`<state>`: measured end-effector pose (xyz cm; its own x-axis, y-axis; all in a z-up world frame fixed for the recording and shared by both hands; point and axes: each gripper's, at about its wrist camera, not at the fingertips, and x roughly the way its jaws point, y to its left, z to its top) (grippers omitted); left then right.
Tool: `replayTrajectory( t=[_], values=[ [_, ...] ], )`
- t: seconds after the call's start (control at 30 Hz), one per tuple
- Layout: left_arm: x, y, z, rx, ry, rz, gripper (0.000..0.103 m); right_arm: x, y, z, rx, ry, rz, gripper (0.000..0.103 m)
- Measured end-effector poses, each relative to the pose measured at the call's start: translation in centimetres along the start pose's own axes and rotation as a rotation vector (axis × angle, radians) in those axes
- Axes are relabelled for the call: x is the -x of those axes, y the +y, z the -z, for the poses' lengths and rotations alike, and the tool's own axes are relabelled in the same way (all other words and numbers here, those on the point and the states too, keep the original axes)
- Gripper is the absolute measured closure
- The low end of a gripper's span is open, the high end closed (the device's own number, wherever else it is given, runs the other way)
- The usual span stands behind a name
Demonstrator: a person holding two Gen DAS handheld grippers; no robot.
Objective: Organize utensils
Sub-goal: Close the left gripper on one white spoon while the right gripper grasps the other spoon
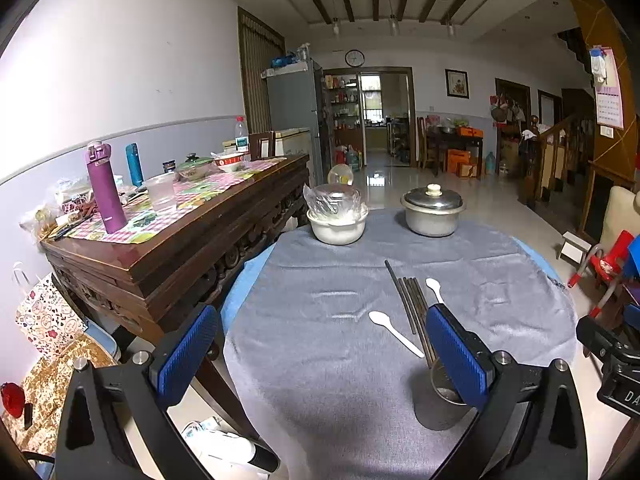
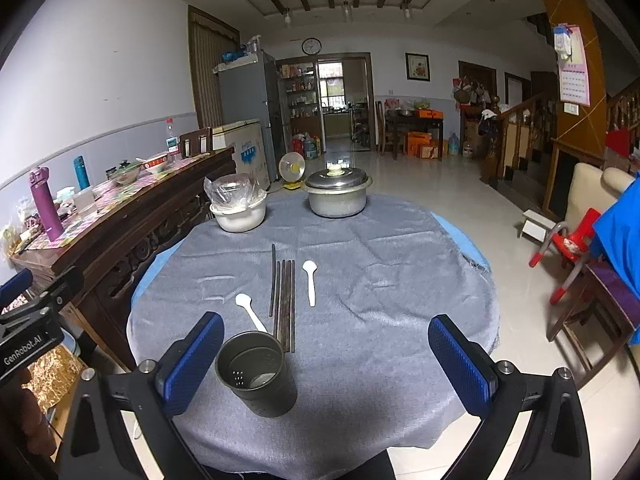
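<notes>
Several dark chopsticks lie side by side on the grey cloth mid-table, with one white spoon to their right and another white spoon to their left. A dark metal utensil cup stands upright just in front of them, empty inside. My right gripper is open above the table's near edge, the cup close to its left finger. My left gripper is open too, further left; the chopsticks, both spoons and the cup partly hidden behind its right finger.
At the table's far side stand a lidded metal pot and a white bowl holding a plastic-wrapped dish. A wooden sideboard with bottles and dishes runs along the left. A red child's chair is at the right.
</notes>
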<state>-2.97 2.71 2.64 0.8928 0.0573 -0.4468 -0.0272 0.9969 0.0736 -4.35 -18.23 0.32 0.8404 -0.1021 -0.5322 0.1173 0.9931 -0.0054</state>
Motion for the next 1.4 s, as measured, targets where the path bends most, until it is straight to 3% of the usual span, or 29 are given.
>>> replayTrajectory(
  t=[0.3,0.5,0.57,0.8,0.9,0.97,1.03,1.1,1.23,1.4],
  values=[
    [-4.5,0.0,-0.1,0.003,0.072,-0.002,0.0,-4.4,-1.5,-1.5,-0.04,0.067,-0.067,0.0],
    [-11.4,0.4,0.0,0.025,0.206,0.034,0.0,-11.2,-2.6,-3.5,-0.022,0.134,-0.137,0.002],
    [-14.7,0.5,0.1,0.042,0.265,0.038,0.0,-14.4,-3.1,-4.2,-0.036,0.194,-0.181,0.004],
    [-26.7,-0.6,1.5,0.161,0.563,0.107,0.0,-29.9,-3.0,-6.0,-0.067,0.44,-0.266,0.036],
    [-29.7,-2.0,1.9,0.188,0.64,0.137,0.006,-35.3,-2.0,-6.2,-0.059,0.515,-0.277,0.047],
    [-31.5,-3.1,2.3,0.202,0.681,0.151,0.008,-38.3,-1.3,-6.2,-0.068,0.551,-0.295,0.049],
    [-33.1,-3.9,2.7,0.213,0.729,0.158,0.024,-41.1,-0.6,-6.2,-0.065,0.59,-0.294,0.049],
    [-34.5,-4.6,3.3,0.225,0.781,0.175,0.034,-43.5,0.0,-6.1,-0.062,0.638,-0.296,0.054],
    [-36.2,-5.5,3.9,0.248,0.836,0.18,0.035,-46.5,1.0,-6.0,-0.051,0.697,-0.3,0.057],
    [-37.0,-6.7,3.9,0.203,0.831,0.164,0.035,-47.5,2.2,-6.6,0.01,0.709,-0.255,0.056]
  ],
)
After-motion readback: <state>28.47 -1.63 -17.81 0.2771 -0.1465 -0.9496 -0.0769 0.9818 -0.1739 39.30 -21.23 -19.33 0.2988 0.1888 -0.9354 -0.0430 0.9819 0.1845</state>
